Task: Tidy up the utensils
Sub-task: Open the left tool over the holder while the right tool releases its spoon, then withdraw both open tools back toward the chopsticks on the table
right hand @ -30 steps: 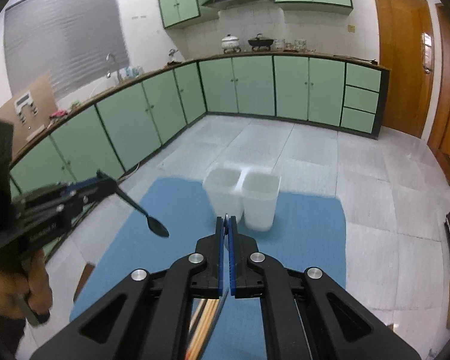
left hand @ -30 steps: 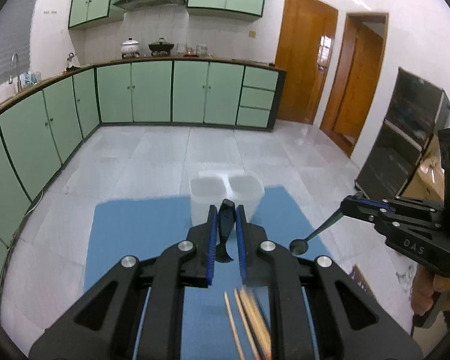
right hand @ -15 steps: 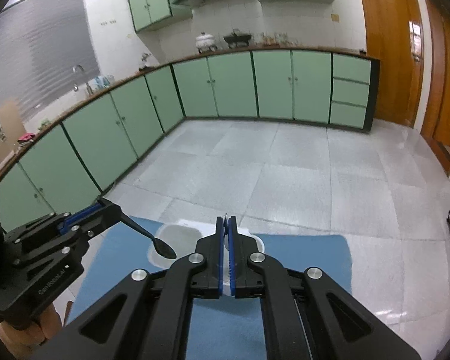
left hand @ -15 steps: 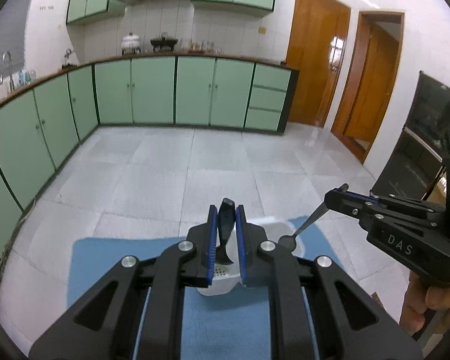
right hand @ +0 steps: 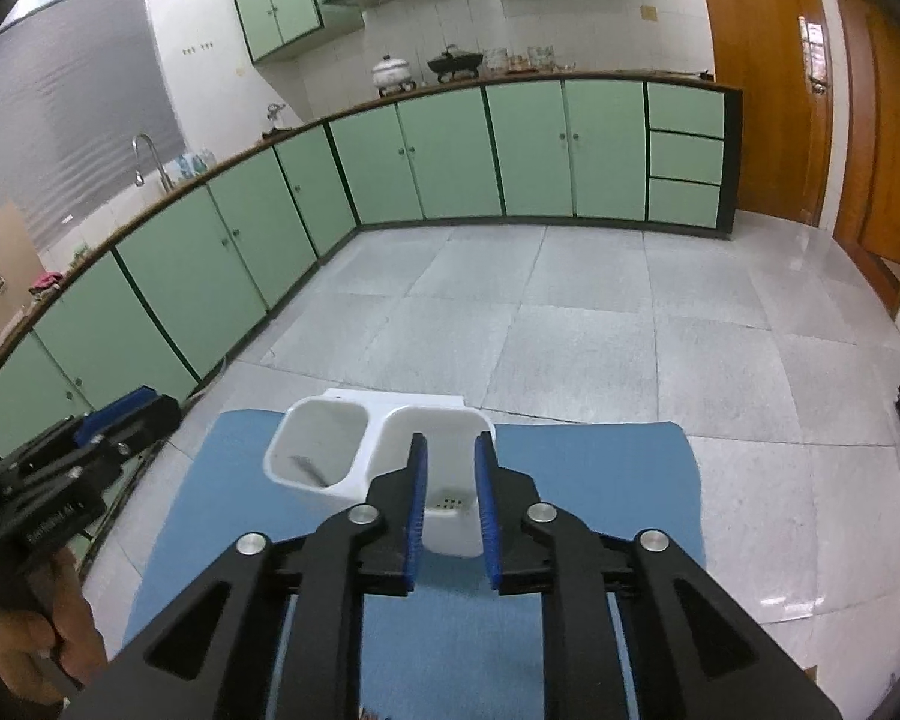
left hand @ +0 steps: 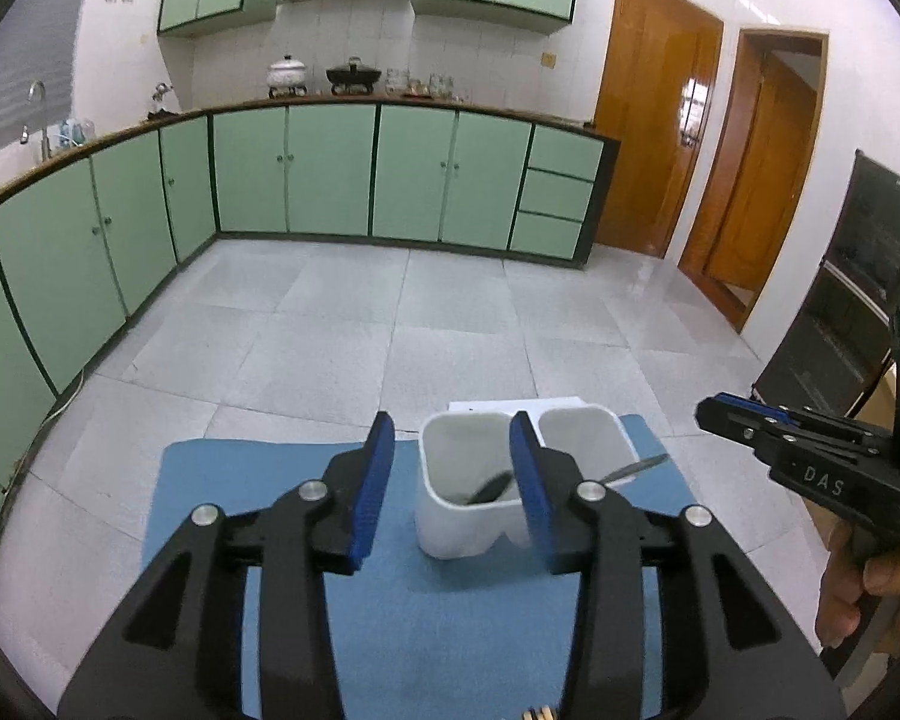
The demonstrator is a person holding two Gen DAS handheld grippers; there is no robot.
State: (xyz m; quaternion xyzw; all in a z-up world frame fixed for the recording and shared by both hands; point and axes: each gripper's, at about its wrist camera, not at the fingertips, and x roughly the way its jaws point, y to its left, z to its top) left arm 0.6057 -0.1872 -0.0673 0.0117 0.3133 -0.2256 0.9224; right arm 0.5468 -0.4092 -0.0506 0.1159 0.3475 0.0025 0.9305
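A white two-compartment holder [left hand: 450, 531] [right hand: 330, 420] stands on a blue mat [left hand: 258, 480]. My left gripper [left hand: 450, 423] hangs just above and in front of it, jaws opening, nothing between the pads. The black spoon [left hand: 489, 489] lies loose in the left compartment and shows there as a dark shape [right hand: 309, 468]. My right gripper [right hand: 450, 444] [left hand: 705, 411] is over the right compartment with its jaws opening and nothing between them. A grey metal spoon handle [left hand: 636, 468] slants at that compartment's near rim, free of the gripper.
Wooden chopstick ends [left hand: 540, 714] peek in at the mat's near edge. A hand [left hand: 870, 588] holds the right gripper, another hand [right hand: 30, 630] the left. Beyond the mat's far edge is tiled floor, with green cabinets [left hand: 330, 168] along the walls.
Both grippers moved forward and down over the holder and opened. The black spoon left the left gripper's jaws and dropped into the left compartment. The metal spoon left the right gripper.
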